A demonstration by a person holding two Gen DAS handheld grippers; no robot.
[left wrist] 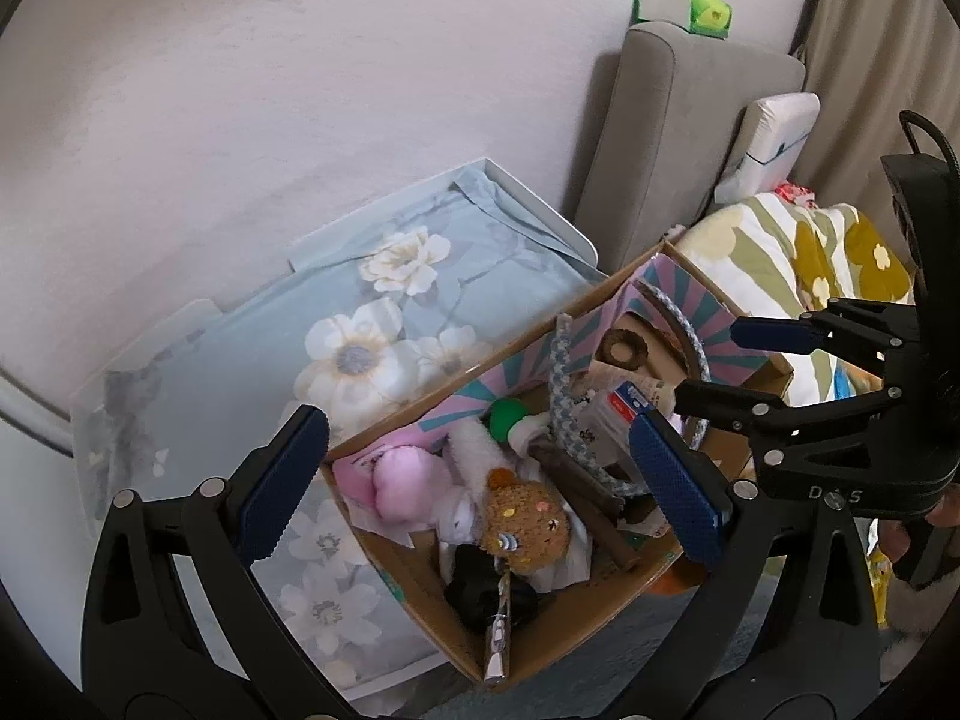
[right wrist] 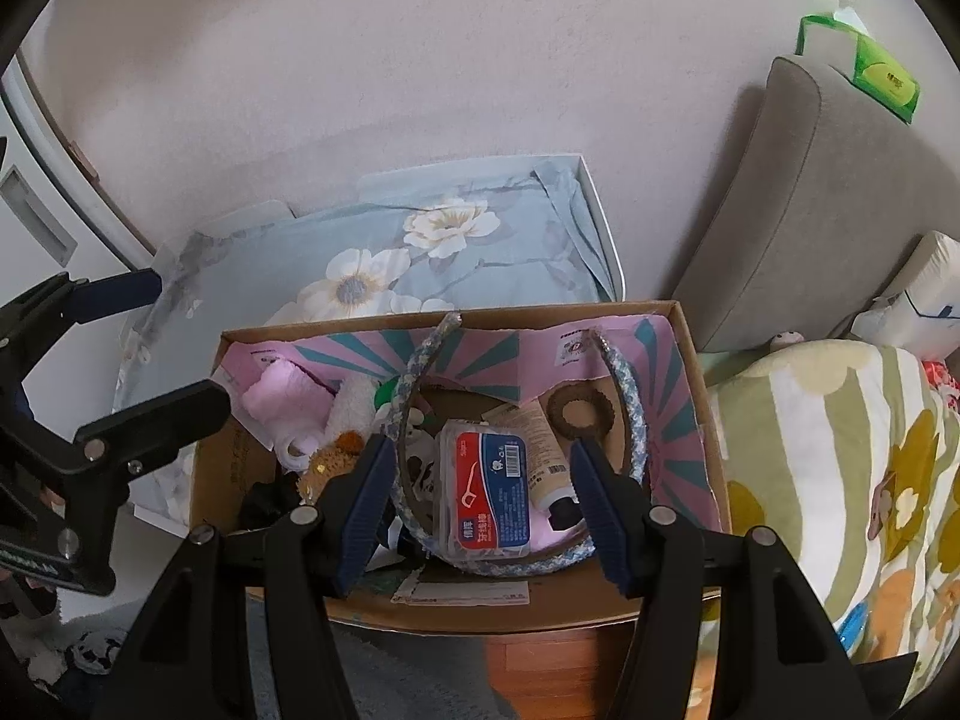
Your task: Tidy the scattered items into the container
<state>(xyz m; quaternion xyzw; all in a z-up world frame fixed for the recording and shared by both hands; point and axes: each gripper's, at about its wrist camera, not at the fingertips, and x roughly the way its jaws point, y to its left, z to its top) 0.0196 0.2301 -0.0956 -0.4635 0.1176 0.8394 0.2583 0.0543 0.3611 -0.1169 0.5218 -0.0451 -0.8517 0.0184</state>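
A cardboard box (left wrist: 576, 618) (right wrist: 684, 330) holds several items: a brown plush toy (left wrist: 528, 525), a pink soft toy (left wrist: 399, 480) (right wrist: 279, 399), a braided headband (right wrist: 627, 396), a dental floss box (right wrist: 485, 489), a brown ring (right wrist: 579, 411) and a tube (right wrist: 549, 462). My left gripper (left wrist: 480, 474) is open and empty above the box. My right gripper (right wrist: 480, 501) is open and empty above the floss box. The right gripper also shows at the right of the left wrist view (left wrist: 714, 363), and the left gripper at the left of the right wrist view (right wrist: 162, 342).
A floral blue bedding pack (left wrist: 372, 324) (right wrist: 384, 264) lies behind the box against the wall. A grey cushion (left wrist: 672, 138) (right wrist: 804, 204) with a green tissue pack (left wrist: 684, 0) (right wrist: 864, 54) stands right. A floral blanket (left wrist: 798, 264) (right wrist: 840, 468) lies right of the box.
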